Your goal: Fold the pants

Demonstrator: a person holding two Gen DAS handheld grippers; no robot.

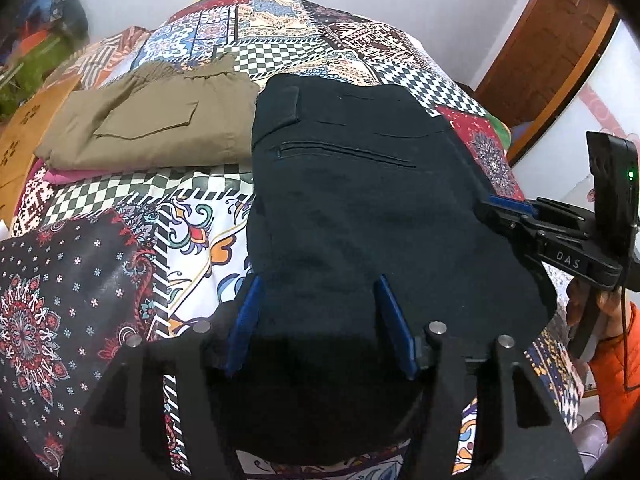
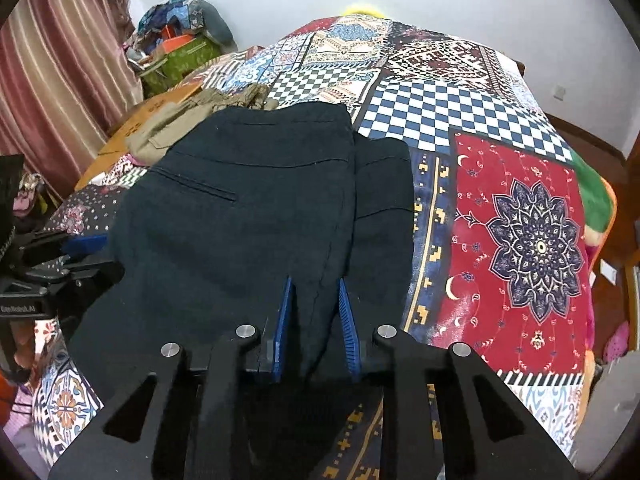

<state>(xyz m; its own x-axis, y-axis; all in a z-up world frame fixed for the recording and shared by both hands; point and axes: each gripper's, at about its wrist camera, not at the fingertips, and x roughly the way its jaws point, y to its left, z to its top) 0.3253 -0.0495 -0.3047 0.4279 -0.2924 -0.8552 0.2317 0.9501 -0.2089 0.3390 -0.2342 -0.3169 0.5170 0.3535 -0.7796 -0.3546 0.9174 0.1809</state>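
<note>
Left tool (image 1: 320,300) tilted down over near end of dark pants (image 1: 360,184), blue pads about half apart, dark cloth lying between and under them; pads not seen pressing on it. Right tool (image 2: 314,304) likewise tilted down, pads drawn narrow with a fold of the same dark cloth running up between them; grip looks closed on that fold, though actual pad contact is hard to make out against the dark fabric. From left wrist view, right tool (image 1: 508,212) reaching in from right edge, tips at side edge of pants, orange sleeve (image 1: 616,344) behind it. From right wrist view, left tool (image 2: 80,248) at left edge of pants. Dark pants (image 2: 248,216) spread flat on bed, waistband at far end, welt pocket facing up, second layer showing along right side. Just beyond, to far left, folded khaki pants (image 1: 148,128) with flap pocket up, lying close beside dark pair on top of something pink. Patchwork bedspread (image 2: 520,220) under everything: checker squares, red panel with dark mandala. Striped curtain (image 2: 60,80) at left of room, pile of bags (image 2: 180,40) against far wall.
</note>
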